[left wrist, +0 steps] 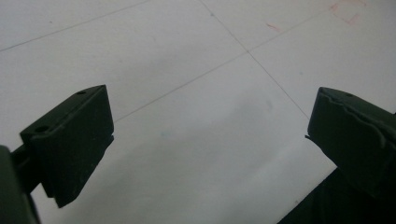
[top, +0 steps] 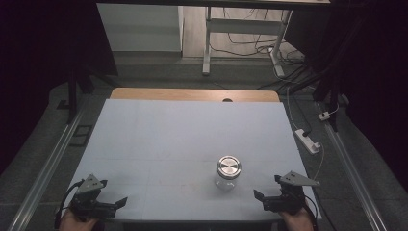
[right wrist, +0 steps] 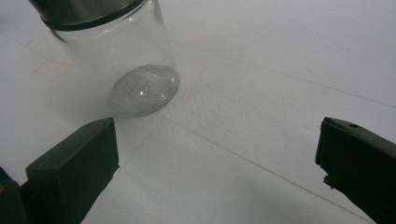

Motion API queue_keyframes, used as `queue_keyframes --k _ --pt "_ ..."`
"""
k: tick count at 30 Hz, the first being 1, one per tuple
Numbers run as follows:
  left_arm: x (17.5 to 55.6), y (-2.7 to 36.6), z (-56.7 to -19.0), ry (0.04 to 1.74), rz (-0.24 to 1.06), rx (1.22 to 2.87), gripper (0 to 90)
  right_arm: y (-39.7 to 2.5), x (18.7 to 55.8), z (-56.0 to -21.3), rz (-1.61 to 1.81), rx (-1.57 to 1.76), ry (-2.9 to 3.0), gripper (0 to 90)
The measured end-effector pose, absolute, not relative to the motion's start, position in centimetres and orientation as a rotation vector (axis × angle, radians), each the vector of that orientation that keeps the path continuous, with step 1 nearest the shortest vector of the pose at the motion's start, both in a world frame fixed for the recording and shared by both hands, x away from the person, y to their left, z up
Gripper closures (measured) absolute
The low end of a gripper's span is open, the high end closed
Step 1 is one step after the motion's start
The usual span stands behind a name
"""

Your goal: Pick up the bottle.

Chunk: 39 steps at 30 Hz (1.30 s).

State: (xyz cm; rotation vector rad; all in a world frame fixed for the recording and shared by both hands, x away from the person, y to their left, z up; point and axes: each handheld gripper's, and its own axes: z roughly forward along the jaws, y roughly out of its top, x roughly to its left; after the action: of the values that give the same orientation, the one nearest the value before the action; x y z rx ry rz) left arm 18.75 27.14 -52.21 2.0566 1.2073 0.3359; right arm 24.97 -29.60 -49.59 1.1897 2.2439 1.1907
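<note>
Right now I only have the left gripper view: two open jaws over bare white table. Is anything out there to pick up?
Observer: Yes. In the high view a clear jar with a metal lid stands upright on the table, toward the right near side.
Operator: Which tool is closer to it?
Observer: The right tool. It sits near the front edge, just right of the jar, not touching it.
Operator: Right tool open?
Observer: Open. In the right gripper view its jaws stand wide apart, and the jar is ahead and off to the left, not between them.
Operator: Anything in the jar?
Observer: It looks empty; its textured base shows through the glass.
</note>
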Motion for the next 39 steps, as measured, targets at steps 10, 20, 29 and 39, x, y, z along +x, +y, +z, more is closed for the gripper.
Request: queue_keyframes --k 10,20,29,39 --pt "18.6 27.1 -52.2 1.186 0.304 2.068 2.0 -29.3 25.0 -49.6 1.178 1.157 2.262 0.0" --pt "18.7 27.0 -52.2 1.195 0.306 2.071 2.7 -29.3 25.1 -49.6 1.166 1.175 2.260 0.0" --pt "18.7 27.1 -52.3 1.207 0.305 2.064 3.0 -28.9 25.0 -49.6 1.124 1.153 2.255 0.0" --pt "18.9 27.3 -52.3 1.209 0.291 2.056 2.9 -28.5 25.0 -48.8 1.179 1.106 2.273 0.0"
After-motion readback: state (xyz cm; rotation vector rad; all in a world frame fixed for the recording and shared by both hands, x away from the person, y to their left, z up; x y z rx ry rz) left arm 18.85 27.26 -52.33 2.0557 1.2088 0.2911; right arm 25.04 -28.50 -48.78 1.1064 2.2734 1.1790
